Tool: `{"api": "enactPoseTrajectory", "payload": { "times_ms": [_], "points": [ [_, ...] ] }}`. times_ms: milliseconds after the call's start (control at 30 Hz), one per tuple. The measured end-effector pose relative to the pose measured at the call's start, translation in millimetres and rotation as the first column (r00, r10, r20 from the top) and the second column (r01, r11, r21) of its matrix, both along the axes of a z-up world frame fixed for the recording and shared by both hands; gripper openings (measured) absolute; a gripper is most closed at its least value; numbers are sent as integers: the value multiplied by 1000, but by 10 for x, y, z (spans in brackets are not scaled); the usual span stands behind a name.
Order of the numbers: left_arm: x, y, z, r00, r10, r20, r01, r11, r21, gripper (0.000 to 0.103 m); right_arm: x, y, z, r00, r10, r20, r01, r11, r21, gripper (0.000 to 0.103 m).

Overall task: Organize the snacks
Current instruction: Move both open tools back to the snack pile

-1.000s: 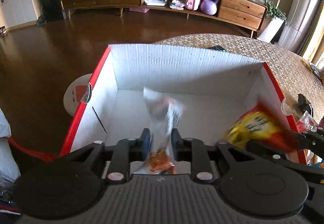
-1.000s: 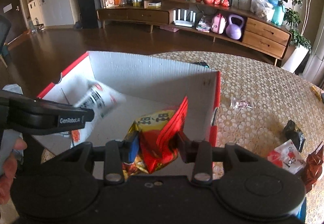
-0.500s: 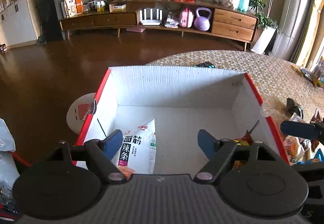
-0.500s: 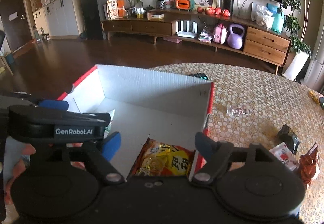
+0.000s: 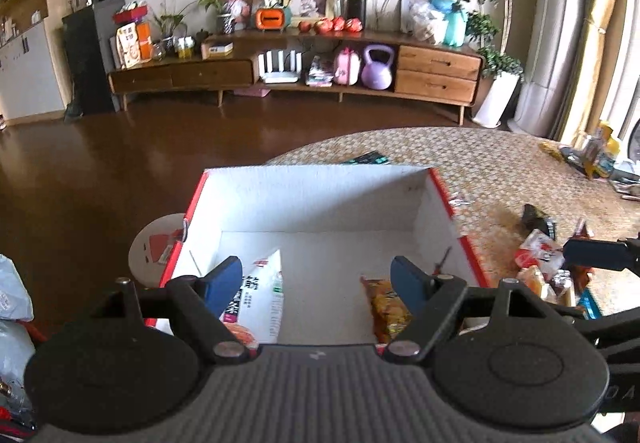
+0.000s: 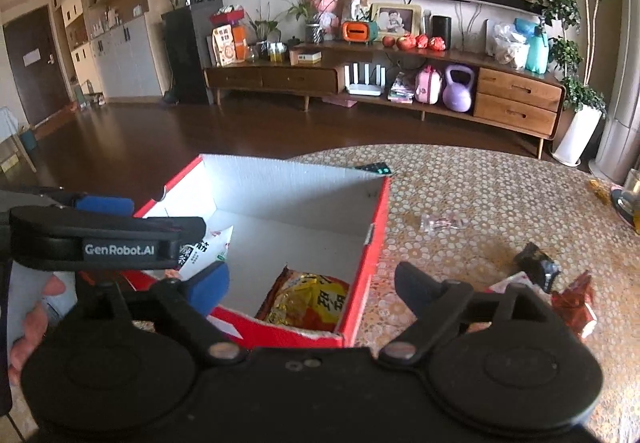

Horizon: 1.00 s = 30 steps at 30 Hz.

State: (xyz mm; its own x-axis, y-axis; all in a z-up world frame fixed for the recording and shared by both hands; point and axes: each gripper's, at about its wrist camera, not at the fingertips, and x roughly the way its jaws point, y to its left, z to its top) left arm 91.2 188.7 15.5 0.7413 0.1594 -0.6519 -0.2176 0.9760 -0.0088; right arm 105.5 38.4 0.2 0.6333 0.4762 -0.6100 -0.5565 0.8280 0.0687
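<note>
A red cardboard box [image 5: 320, 199] with a white inside stands on the table edge. A white snack packet [image 5: 262, 295] lies at its left and a yellow-orange packet [image 5: 386, 303] at its right. My left gripper [image 5: 316, 267] hovers open above the box's near side, holding nothing. The right wrist view shows the same box [image 6: 300, 199], the yellow packet [image 6: 308, 301] and the white packet [image 6: 208, 251]. My right gripper [image 6: 312, 275] hangs over the near right corner, its jaws opening, nothing between them. A hand [image 6: 32, 323] carries the left gripper [image 6: 104, 243].
Loose snacks lie on the woven table cover [image 6: 500, 203] to the right of the box: a red packet [image 6: 576, 303], a dark one [image 6: 536, 263], a clear wrapper [image 6: 440, 221]. A remote [image 6: 374, 167] lies behind the box. A round white stool [image 5: 154, 247] stands left of it.
Both grippers opened and let go; the white and yellow packets now lie on the box floor. Both grippers rose and drew back from the box.
</note>
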Motion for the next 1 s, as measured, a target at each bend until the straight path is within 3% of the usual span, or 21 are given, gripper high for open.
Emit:
{"api": "enactPoseTrajectory", "payload": {
  "times_ms": [400, 500, 700, 1000],
  "points": [
    [-293, -505, 210, 995, -81, 65, 84, 996, -38, 82, -368, -597, 181, 998, 9, 56, -12, 999, 48, 103],
    [-351, -649, 210, 991, -101, 84, 105, 993, -48, 90, -424, -773, 167, 998, -13, 61, 10, 999, 48, 103],
    [-424, -988, 150, 981, -147, 125, 155, 987, -51, 91, -526, -1172, 24, 996, -79, 48, 77, 996, 52, 103],
    [-255, -1429, -120, 975, -211, 74, 217, 971, -99, 91, -552, -1785, -325, 978, -210, -14, 210, 977, 45, 103]
  ]
}}
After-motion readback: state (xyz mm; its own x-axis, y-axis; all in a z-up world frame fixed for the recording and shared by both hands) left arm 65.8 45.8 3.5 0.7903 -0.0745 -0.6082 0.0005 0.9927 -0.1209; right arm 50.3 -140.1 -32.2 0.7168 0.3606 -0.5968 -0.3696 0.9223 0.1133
